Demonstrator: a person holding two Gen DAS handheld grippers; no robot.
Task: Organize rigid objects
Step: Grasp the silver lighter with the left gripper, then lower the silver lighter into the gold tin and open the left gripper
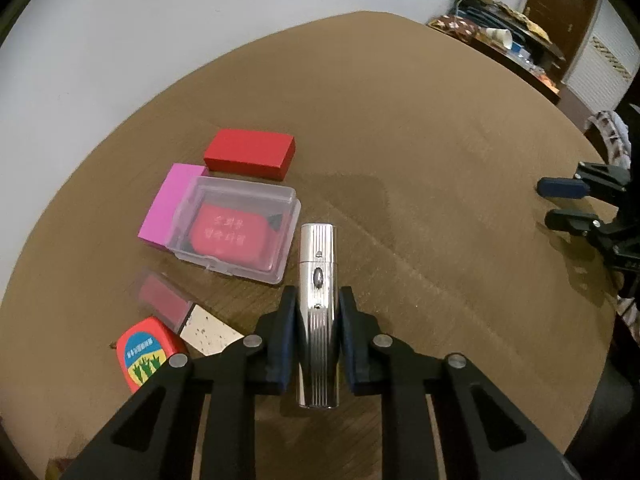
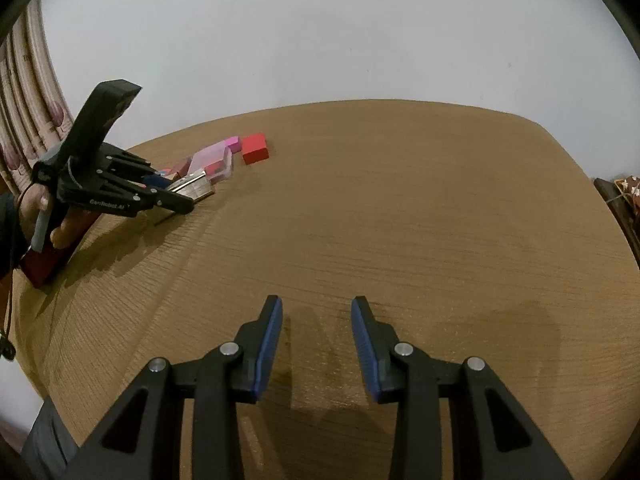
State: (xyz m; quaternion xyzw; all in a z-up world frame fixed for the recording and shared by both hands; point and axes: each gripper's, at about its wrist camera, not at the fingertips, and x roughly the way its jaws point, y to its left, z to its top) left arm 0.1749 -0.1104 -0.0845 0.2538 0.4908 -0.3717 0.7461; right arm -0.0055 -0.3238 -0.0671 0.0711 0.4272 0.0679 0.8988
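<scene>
The silver case (image 1: 319, 312), lying on the worktop (image 1: 440, 200) with its long axis along the left tongs (image 1: 318, 328), is clamped between them, while the right tongs (image 2: 317, 344) are held apart, empty, well away.

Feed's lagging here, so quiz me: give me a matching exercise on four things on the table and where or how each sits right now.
Things:
1. silver case
2. red block
3. clear box
4. right gripper

States:
A. holds a red item inside
B. open, over bare table
C. clamped in the left gripper
D. farthest from the left camera, beyond the pink block

Pairs: 1-C, 2-D, 3-A, 4-B
</scene>
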